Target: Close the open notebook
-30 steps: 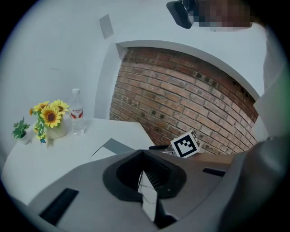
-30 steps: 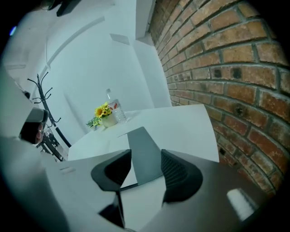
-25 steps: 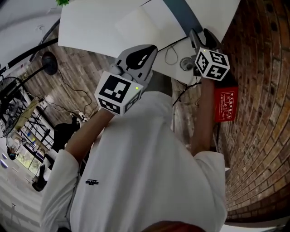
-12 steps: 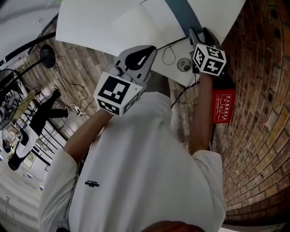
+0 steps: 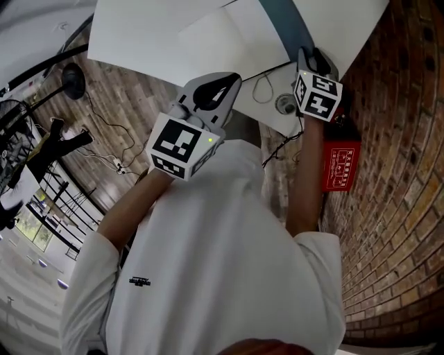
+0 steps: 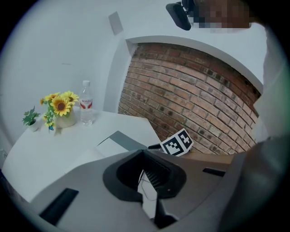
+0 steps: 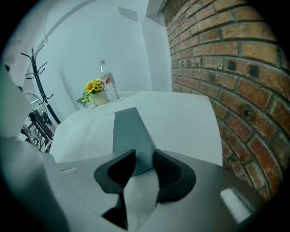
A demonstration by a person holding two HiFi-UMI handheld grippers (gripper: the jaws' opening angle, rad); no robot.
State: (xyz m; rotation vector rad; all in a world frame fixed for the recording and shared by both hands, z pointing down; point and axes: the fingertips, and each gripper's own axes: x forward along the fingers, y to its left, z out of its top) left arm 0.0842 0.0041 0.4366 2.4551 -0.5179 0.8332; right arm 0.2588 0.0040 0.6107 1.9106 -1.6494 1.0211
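The open notebook lies on the white table, white pages up, its grey cover to the right. In the right gripper view the grey cover runs down into the gap of my right gripper. Those jaws have just been closing, and they stand a little apart on either side of the cover's near end. The same gripper sits at the table's right edge in the head view. My left gripper hovers off the near table edge, short of the pages. It is slightly open with nothing between the jaws.
A sunflower pot and a water bottle stand at the table's far side. A brick wall runs along the right with a red box on it. A cable loop and a round fitting lie near the right gripper.
The right gripper has sunk toward the notebook's grey cover and rolled a little. The left gripper has stayed in place.
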